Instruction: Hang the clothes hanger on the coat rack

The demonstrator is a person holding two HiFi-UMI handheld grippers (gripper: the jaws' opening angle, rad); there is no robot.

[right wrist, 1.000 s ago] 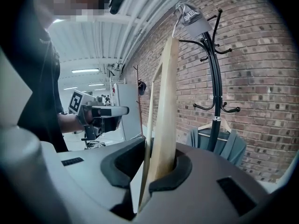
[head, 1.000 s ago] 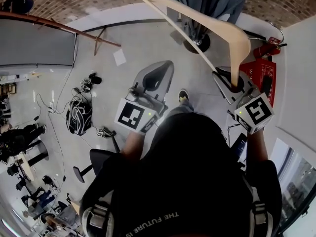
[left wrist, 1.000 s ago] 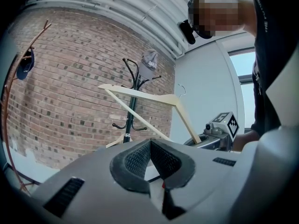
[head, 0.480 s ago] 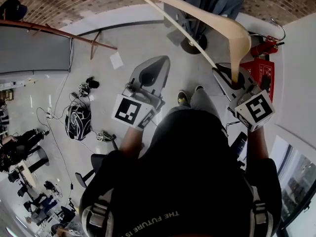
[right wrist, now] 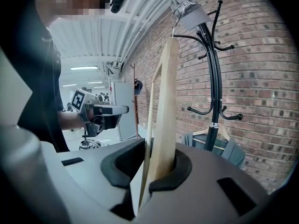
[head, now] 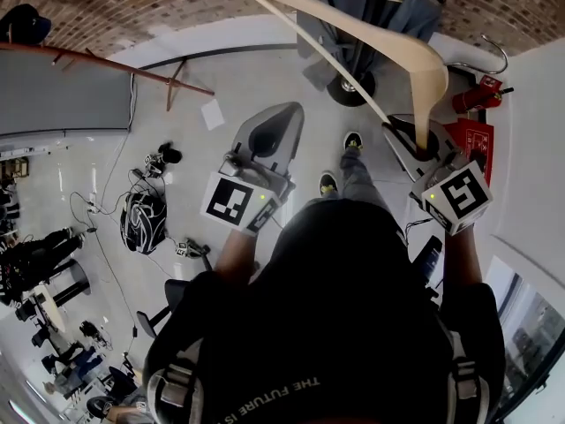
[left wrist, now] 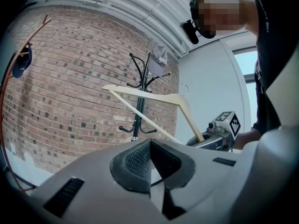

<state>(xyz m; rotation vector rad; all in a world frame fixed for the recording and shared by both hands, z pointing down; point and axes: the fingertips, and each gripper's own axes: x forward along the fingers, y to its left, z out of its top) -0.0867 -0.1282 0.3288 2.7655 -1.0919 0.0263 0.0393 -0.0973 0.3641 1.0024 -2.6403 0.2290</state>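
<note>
The right gripper (head: 422,145) (right wrist: 156,164) pinched one end of a pale wooden clothes hanger (head: 353,26) (right wrist: 166,101) (left wrist: 154,93) between its jaws. Both the flat arm and the thin crossbar sat in the grip. The hanger rose out of the jaws and stretched up and to the left, held in the air on the near side of the tall black metal coat rack (head: 369,11) (right wrist: 215,78) (left wrist: 138,104). The rack stood against the far red-brick wall (left wrist: 70,78). The hanger's thin metal hook (head: 491,53) (left wrist: 186,88) hung free, not caught on any of the rack's arms. A grey garment (head: 417,11) (right wrist: 226,149) already hung low on the rack, and a grey cap (right wrist: 187,7) (left wrist: 159,58) sat on its top. The left gripper (head: 281,122) (left wrist: 150,146) was held to the left, well apart from the hanger, with its ribbed jaws pressed together on nothing.
</note>
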